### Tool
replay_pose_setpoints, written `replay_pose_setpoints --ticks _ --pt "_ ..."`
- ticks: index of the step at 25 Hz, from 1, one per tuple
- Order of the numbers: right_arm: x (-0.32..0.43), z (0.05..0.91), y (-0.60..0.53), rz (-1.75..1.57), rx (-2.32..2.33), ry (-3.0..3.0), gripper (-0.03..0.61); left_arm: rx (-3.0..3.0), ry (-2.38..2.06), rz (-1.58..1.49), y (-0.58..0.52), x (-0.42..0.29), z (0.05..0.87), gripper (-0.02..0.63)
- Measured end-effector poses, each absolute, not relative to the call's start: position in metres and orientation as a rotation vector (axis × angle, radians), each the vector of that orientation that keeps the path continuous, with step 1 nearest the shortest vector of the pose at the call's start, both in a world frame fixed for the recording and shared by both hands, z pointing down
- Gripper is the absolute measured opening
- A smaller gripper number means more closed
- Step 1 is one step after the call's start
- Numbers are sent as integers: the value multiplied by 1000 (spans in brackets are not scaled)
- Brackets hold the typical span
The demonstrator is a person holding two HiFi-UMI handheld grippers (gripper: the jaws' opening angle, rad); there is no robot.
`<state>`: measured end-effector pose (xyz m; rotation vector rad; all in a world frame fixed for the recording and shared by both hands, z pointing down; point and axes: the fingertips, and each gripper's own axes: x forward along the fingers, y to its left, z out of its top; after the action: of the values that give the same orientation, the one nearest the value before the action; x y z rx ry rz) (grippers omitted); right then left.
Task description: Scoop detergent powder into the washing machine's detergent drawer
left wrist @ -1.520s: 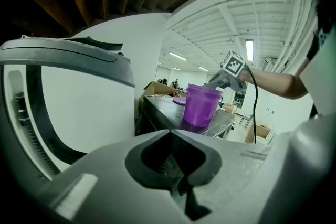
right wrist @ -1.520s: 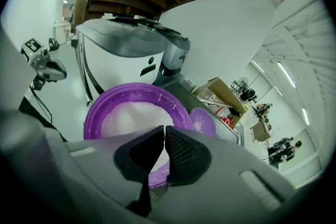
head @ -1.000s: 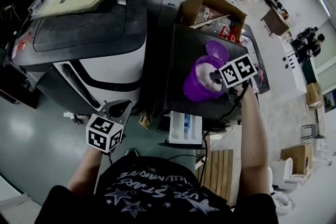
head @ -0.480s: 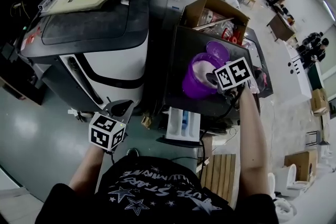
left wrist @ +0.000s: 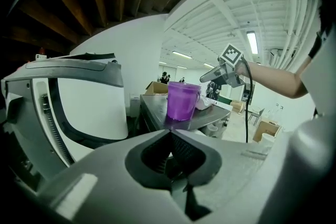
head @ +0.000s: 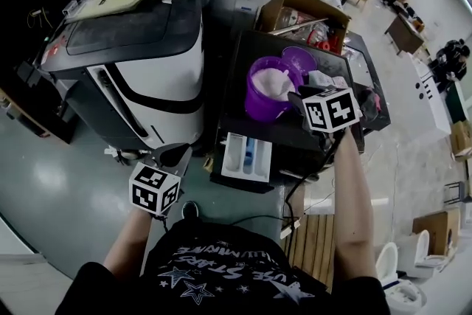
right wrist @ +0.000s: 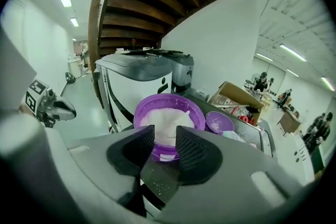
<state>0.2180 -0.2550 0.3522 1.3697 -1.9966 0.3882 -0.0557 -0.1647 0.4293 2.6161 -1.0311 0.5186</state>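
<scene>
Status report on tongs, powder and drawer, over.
Left tongs shut, empty. Right tongs just opened, empty, near purple plastic powder tub. White detergent drawer open, unobstructed.

I see a purple tub (head: 256, 105) of white powder (head: 276, 85), a purple lid (head: 299, 60), and a white, black-striped washer (head: 158, 81).

There's the left gripper (head: 171, 153), held low on the person's left, jaws pressed together with nothing in them, the left forearm (head: 131, 236) tucked in close. The right arm (head: 348, 188) reaches out ahead, the right gripper (head: 299, 95) tipped downward. Its jaws have just been opening and now stand apart with nothing between them.
</scene>
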Motion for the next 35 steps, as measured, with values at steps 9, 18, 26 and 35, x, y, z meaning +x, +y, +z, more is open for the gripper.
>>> replay_pose_setpoints --ticks 9,18,26,35 --pt "220 356 -177 304 1465 -2208 105 2581 -1134 552 -88 -26 426 2" --pt "200 381 -115 279 1481 -2349 29 2549 -1175 582 -40 -15 435 2" --pt "189 391 -85 268 1513 -2294 28 2567 -1114 572 -20 -13 437 2" --pt "150 384 -46 292 1580 -2285 28 2578 -1098 546 8 -55 428 2"
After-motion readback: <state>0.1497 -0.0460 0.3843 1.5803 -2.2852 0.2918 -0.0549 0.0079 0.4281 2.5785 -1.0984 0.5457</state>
